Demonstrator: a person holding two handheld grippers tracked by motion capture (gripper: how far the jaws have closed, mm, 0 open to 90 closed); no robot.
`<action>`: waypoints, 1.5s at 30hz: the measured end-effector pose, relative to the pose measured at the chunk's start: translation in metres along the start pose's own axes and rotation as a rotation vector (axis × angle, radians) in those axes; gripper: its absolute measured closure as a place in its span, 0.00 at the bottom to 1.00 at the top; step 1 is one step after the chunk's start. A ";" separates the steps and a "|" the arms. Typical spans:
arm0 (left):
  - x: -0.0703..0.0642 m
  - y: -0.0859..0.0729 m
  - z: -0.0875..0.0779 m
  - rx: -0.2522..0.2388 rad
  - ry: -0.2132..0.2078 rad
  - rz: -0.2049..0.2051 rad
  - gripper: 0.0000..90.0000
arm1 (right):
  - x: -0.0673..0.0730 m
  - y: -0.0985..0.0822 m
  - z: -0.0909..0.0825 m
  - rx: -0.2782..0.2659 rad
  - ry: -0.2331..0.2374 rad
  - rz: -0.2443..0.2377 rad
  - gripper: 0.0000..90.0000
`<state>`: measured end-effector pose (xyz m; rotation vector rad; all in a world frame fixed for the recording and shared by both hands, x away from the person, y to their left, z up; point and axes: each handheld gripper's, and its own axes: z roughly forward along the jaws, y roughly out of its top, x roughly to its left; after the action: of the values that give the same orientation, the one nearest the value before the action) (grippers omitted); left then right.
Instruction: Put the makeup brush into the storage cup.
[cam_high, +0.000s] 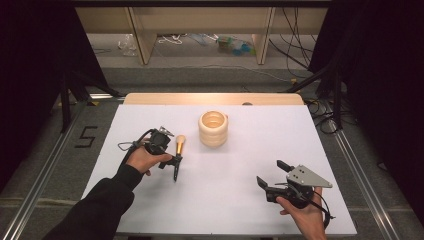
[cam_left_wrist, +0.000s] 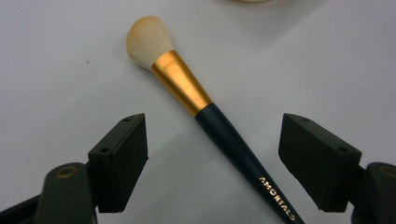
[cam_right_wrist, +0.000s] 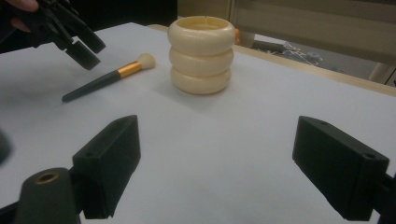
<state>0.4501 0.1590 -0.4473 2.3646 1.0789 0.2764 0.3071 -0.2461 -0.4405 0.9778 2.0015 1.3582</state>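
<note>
My high camera looks forward and down on the whole counter. My left tongs' camera stares straight down, very close to the brush. My right tongs' camera sits low near the front edge, sharing that brush and the cup.

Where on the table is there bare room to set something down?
Bare: the table right of the holder, and the middle between the left gripper and right gripper. Crowded: around the brush, under the open left gripper.
</note>
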 end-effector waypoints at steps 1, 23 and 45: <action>0.001 0.002 0.006 -0.009 0.012 -0.014 0.27 | 0.000 0.000 0.000 0.010 0.003 -0.003 0.18; -0.001 0.028 0.026 0.160 0.044 -0.001 0.35 | 0.001 -0.001 0.001 0.026 0.018 -0.016 0.18; 0.000 0.029 0.038 0.226 -0.004 -0.038 0.53 | 0.001 -0.001 0.003 0.027 0.020 -0.043 0.19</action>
<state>0.4829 0.1290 -0.4638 2.5376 1.2072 0.1427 0.3083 -0.2442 -0.4425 0.9315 2.0488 1.3261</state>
